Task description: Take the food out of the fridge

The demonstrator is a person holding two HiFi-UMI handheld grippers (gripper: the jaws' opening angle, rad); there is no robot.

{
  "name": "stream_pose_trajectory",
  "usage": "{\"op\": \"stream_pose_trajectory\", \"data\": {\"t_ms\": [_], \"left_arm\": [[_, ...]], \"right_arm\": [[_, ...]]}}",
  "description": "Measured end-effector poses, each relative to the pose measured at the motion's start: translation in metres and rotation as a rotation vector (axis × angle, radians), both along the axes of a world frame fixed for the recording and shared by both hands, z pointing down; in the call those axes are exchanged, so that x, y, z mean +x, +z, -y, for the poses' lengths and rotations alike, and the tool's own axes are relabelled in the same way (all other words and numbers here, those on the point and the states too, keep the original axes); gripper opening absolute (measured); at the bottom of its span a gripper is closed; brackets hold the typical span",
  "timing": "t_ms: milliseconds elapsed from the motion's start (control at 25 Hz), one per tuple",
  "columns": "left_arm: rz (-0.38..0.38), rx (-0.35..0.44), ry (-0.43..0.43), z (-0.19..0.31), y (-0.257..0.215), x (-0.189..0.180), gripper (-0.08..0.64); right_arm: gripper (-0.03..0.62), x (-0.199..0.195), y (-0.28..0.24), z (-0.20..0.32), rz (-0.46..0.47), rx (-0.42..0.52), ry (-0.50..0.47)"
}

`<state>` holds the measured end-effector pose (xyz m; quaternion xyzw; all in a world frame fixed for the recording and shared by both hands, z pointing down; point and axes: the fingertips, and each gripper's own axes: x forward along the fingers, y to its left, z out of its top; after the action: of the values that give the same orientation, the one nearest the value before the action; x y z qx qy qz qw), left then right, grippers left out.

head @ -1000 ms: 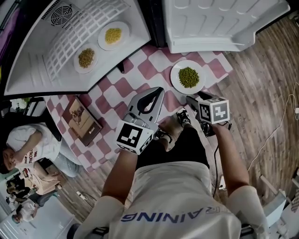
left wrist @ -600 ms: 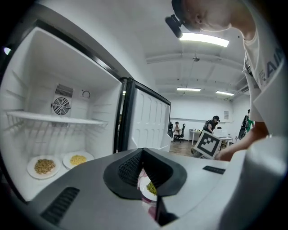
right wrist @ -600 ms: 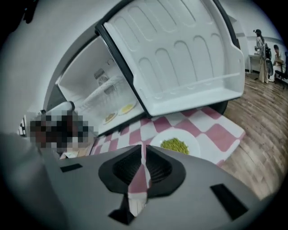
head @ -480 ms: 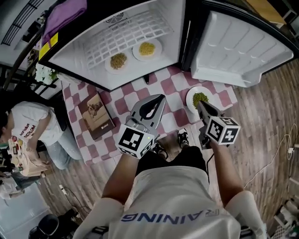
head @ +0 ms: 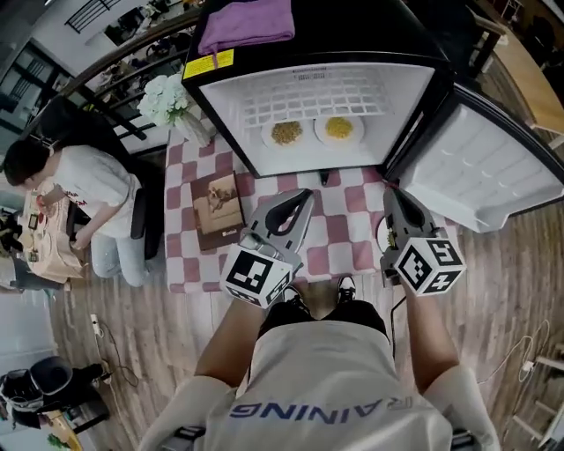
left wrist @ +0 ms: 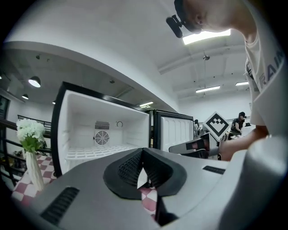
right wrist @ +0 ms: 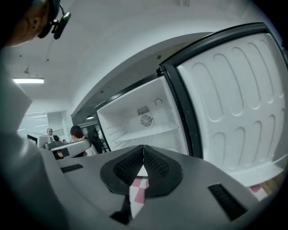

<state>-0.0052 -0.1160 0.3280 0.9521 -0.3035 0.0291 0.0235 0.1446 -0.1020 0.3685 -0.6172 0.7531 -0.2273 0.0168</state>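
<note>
The open fridge (head: 220, 84) holds two white plates on its floor: one with brown food (head: 286, 132), one with yellow food (head: 339, 129). A plate of green food lies on the checked cloth (head: 344, 238), almost wholly hidden under my right gripper (head: 390, 194). That gripper's jaws have just been closing and are shut with nothing between them (right wrist: 143, 148). My left gripper (head: 304, 195) hangs beside it, also shut and empty (left wrist: 143, 152). Both point level at the fridge from in front of the cloth.
The fridge door (head: 493, 185) stands open to the right. A purple cloth (head: 247, 22) lies on the fridge top. A book (head: 220, 204) lies on the checked cloth, with a vase of white flowers (head: 172, 97) at its far left corner. A person (head: 79, 189) sits at the left.
Both grippers have risen well above the floor and the view has pulled back, so the whole fridge shows. The green plate stays on the cloth, covered by the right gripper.
</note>
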Motion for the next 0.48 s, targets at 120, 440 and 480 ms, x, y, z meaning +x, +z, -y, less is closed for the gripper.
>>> {"op": "stream_pose_trajectory", "data": {"t_ms": [120, 440, 480], "left_arm": [[-0.005, 0.019, -0.055, 0.004, -0.009, -0.019, 0.008], [-0.018, 0.020, -0.177, 0.010, -0.013, -0.058, 0.008], [-0.017, 0.020, -0.188, 0.010, -0.013, -0.061, 0.008]], "right_arm": [[0.023, -0.017, -0.013, 0.013, 0.001, 0.029, -0.051], [0.022, -0.050, -0.019, 0.032, 0.012, 0.038, -0.142], [0.022, -0.053, -0.019, 0.034, 0.012, 0.038, -0.150]]}}
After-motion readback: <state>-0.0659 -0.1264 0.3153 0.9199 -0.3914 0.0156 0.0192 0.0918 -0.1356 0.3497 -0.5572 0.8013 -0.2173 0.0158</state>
